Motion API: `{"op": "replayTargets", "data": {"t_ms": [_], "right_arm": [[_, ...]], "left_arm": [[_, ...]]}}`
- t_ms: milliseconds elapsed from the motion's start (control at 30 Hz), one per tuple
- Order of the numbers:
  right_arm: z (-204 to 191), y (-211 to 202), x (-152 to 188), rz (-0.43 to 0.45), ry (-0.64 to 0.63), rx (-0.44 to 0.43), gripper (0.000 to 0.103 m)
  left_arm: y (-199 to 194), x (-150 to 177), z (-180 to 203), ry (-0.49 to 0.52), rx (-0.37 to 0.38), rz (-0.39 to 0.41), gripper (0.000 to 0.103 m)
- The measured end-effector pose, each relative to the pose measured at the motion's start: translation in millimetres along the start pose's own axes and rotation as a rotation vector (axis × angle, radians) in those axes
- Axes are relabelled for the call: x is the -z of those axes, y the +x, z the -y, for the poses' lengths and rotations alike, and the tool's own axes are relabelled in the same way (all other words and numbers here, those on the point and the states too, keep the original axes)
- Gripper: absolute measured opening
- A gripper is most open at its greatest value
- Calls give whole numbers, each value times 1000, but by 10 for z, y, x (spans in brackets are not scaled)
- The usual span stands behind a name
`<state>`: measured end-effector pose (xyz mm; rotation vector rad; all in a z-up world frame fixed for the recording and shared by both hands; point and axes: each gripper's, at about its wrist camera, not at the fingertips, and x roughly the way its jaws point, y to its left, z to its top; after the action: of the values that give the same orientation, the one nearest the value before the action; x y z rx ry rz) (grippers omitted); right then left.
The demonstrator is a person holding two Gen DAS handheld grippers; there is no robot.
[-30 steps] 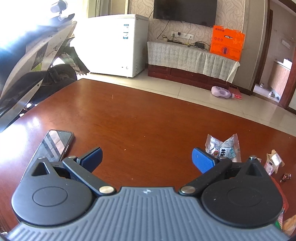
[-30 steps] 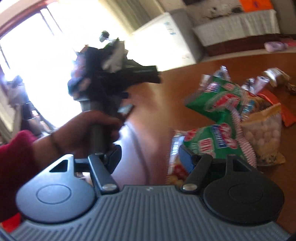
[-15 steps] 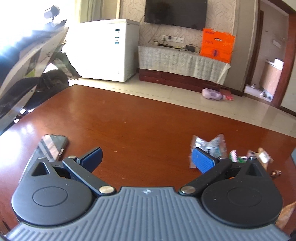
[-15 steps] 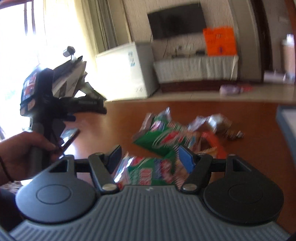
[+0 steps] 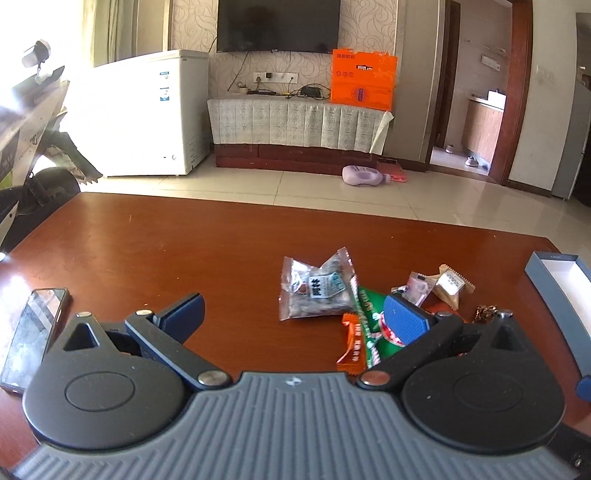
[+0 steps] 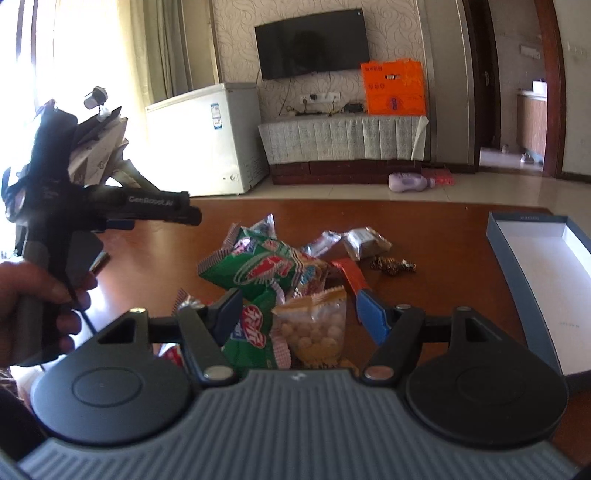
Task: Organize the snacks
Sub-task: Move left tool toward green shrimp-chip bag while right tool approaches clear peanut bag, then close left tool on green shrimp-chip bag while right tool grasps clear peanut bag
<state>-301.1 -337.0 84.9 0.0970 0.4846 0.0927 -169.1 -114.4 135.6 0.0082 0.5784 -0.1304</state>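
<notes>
While both grippers' fingers gape wide and empty, the right gripper (image 6: 299,314) could snag two overlapping snack packets (image 6: 310,325) together.

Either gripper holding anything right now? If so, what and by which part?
Nothing held. The left gripper is open over bare table, beside the snack pile. The right gripper is open above the snacks, jaws clear of the packets.

phone (image 5: 35,328), freezer (image 5: 155,114), television (image 5: 277,26)
</notes>
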Motion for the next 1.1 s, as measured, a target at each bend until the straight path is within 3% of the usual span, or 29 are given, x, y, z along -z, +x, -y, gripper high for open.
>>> {"op": "replayTargets", "data": {"t_ms": [100,367,833,1100], "right_arm": [[67,-21,11,-16,13,3,70],[190,-103,71,-47,7,63,70],[383,-158,116,-71,44,121,70],[311,-112,136,-85,10,135,70]], "left_arm": [[18,-24,72,-17,-35,12,103],[163,-1,265,-33,-13,-37,103],[306,-13,444,-46,108,-60,103],[297,-21,503,18,69,-38,103]]}}
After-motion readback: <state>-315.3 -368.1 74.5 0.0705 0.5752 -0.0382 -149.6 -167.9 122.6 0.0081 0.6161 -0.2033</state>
